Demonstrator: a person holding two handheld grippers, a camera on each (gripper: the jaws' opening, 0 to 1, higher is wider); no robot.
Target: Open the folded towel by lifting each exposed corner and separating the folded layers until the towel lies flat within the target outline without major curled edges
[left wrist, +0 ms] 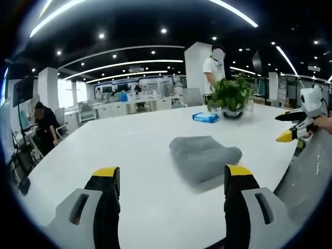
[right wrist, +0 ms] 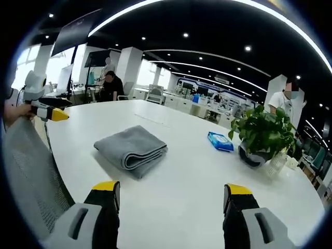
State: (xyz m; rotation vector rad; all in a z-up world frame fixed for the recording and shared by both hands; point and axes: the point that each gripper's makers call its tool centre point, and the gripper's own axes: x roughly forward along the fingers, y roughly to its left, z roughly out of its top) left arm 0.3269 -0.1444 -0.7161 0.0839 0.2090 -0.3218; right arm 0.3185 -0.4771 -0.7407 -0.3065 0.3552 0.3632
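Left hand-held gripper (left wrist: 172, 179) hangs over the near edge of the desk (left wrist: 129, 150), jaws spread wide, nothing between them. Just past it lies the towel (left wrist: 203, 157), grey, folded into a thick pad, well in from the desk edges. Right hand-held gripper (right wrist: 172, 193) is up over the desk too, jaws parted and empty; in its own view the towel (right wrist: 132, 149) sits ahead and left of centre, rounded folded edge facing the camera, layers stacked. In the left gripper view the right hand-held gripper (left wrist: 291, 126) comes in from the right, yellow tips apart, clear of the towel. A mesh chair back (right wrist: 31, 171) stands at the desk's near edge. Further along, a blue packet (right wrist: 220, 141) lies flat, then a potted plant (right wrist: 262, 136) toward the far edge. Beyond the desk, a person in white (left wrist: 212, 70) stands, and one in black (left wrist: 45, 127) stands by the left edge.
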